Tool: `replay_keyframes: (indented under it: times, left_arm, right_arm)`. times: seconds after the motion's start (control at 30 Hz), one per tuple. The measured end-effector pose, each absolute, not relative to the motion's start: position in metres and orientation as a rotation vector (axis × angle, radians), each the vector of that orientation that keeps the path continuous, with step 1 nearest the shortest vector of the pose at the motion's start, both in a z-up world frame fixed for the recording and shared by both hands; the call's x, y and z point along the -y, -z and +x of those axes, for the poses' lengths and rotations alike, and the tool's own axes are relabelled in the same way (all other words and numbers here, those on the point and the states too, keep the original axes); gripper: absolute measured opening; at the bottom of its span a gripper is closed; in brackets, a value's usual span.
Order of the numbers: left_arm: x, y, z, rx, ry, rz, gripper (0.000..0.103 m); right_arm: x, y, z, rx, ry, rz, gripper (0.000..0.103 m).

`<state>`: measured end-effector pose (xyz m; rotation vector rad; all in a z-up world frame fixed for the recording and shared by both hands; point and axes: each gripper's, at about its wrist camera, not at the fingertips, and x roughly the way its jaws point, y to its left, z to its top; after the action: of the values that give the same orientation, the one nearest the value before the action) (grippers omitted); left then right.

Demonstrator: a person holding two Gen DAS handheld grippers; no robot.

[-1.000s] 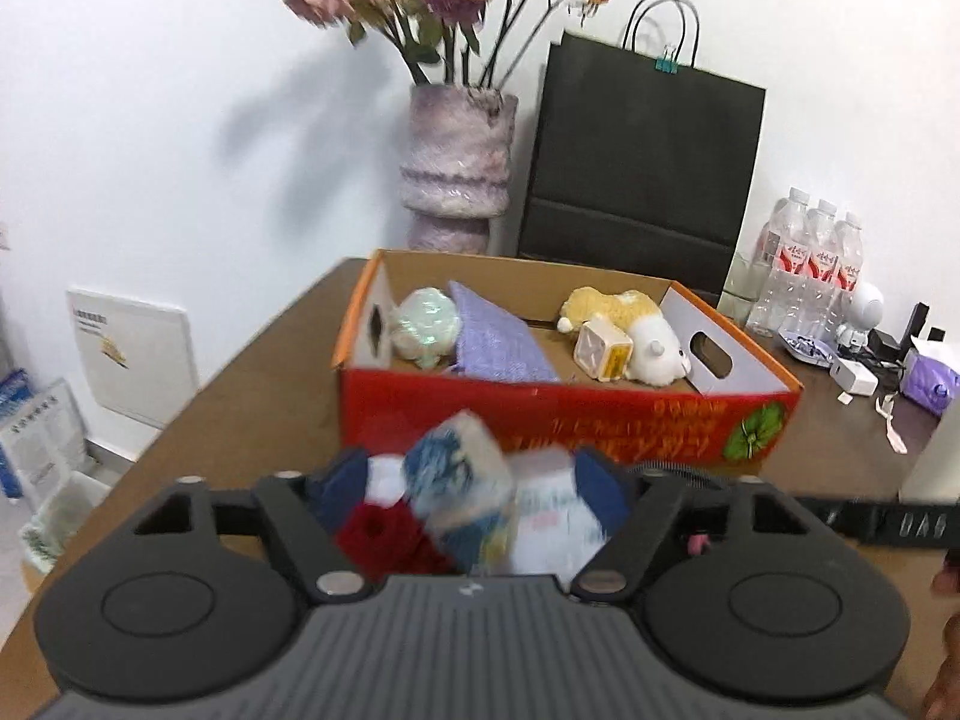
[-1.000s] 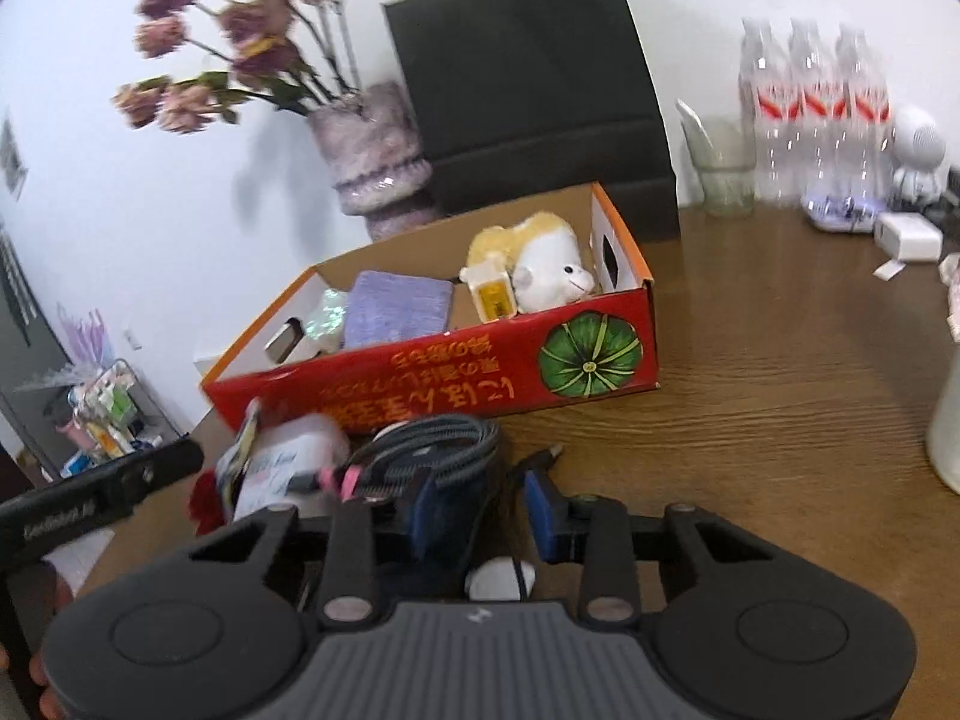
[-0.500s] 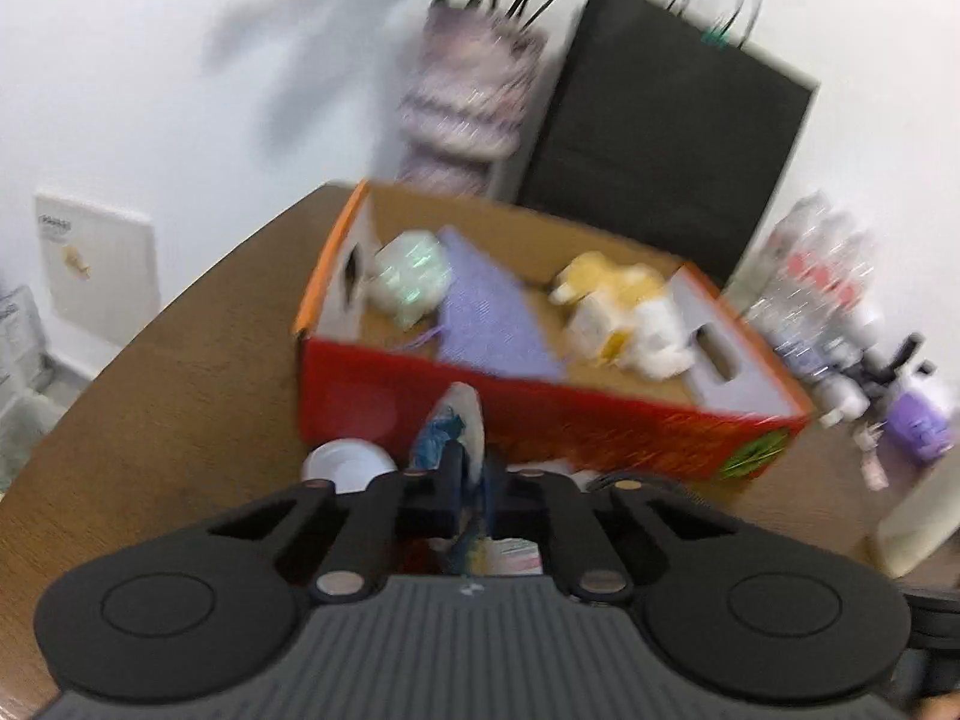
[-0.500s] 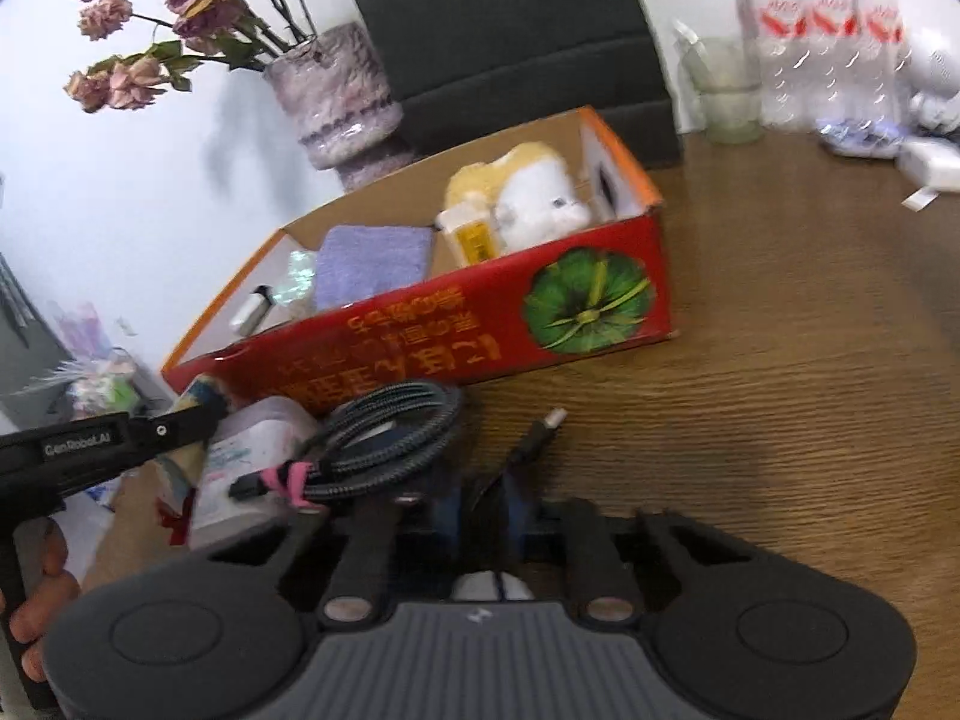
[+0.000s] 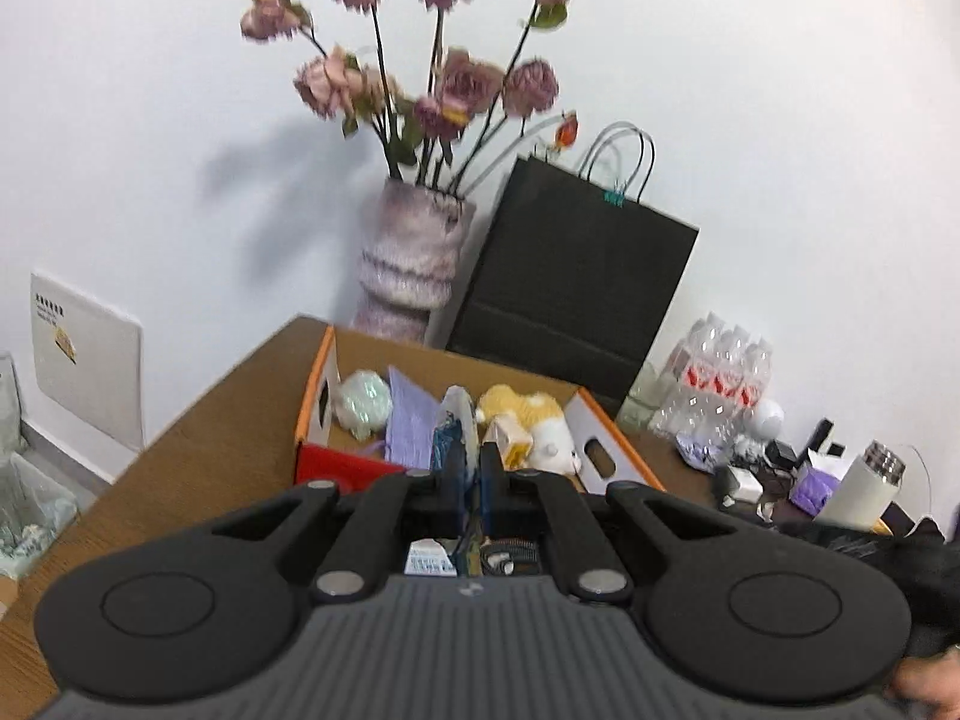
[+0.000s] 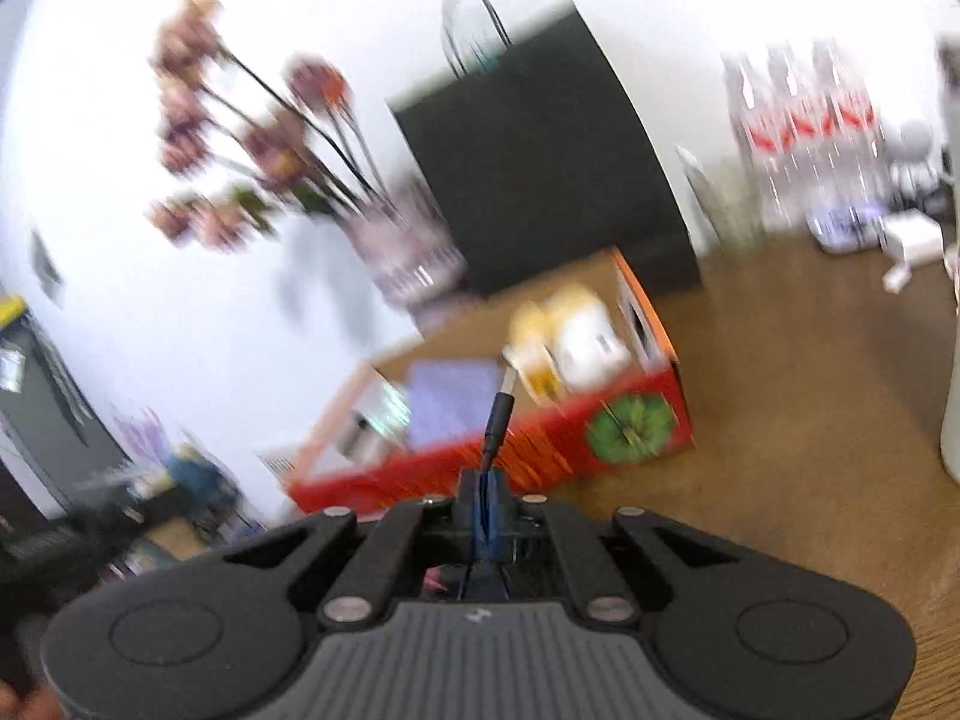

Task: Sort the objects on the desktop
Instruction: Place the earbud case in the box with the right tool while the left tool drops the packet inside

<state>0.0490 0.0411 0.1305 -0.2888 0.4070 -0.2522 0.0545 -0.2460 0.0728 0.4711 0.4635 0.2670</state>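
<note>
Left gripper [image 5: 470, 461] pinched tight on thin blue-and-white packet [image 5: 454, 427], which sticks up beyond fingertips. Red cardboard box [image 5: 336, 463] just ahead of fingers, plush toy [image 5: 528, 420] and purple cloth [image 5: 408, 423] inside. Right gripper [image 6: 487, 487] clamped on black USB cable [image 6: 497, 420], plug jutting up past fingertips; box beyond, view blurred.

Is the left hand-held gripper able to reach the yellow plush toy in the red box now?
Probably not yet. The left hand-held gripper is already shut on a thin packet, so its jaws are occupied. The path itself looks free: the red box is open on top and the yellow plush toy lies uncovered.
</note>
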Motion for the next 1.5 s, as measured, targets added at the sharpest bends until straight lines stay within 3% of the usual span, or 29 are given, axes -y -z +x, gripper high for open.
replay_keyframes:
  times: [0.3, 0.57, 0.77, 1.17, 1.2, 1.23, 1.3, 1.5]
  left_arm:
    - [-0.037, -0.164, 0.089, -0.398, 0.243, -0.217, 0.006]
    - [-0.026, -0.151, 0.199, -0.521, 0.195, -0.119, 0.006]
    - [-0.022, -0.106, 0.268, -0.717, 0.156, -0.107, 0.006]
    - [-0.008, -0.066, 0.307, -0.784, 0.161, -0.005, 0.008]
    - [-0.007, -0.066, 0.31, -0.79, 0.154, -0.001, 0.015]
    - [-0.007, -0.065, 0.313, -0.798, 0.144, -0.005, 0.032]
    - [-0.012, -0.066, 0.317, -0.806, 0.14, -0.039, 0.053]
    - [-0.032, -0.087, 0.306, -0.776, 0.114, -0.1, 0.052]
  right_arm:
    - [0.239, -0.156, 0.048, -0.298, -0.347, 0.363, 0.002]
    - [0.21, -0.195, 0.169, -0.314, -0.402, 0.237, 0.002]
    - [0.186, -0.152, 0.26, -0.495, -0.379, 0.218, 0.002]
    - [0.156, -0.059, 0.336, -0.724, -0.326, 0.083, 0.002]
    - [0.154, -0.055, 0.34, -0.737, -0.334, 0.082, 0.002]
    - [0.152, -0.052, 0.343, -0.749, -0.338, 0.078, 0.003]
    - [0.149, -0.047, 0.351, -0.773, -0.312, 0.052, 0.013]
    - [0.161, -0.057, 0.346, -0.774, -0.246, 0.022, 0.024]
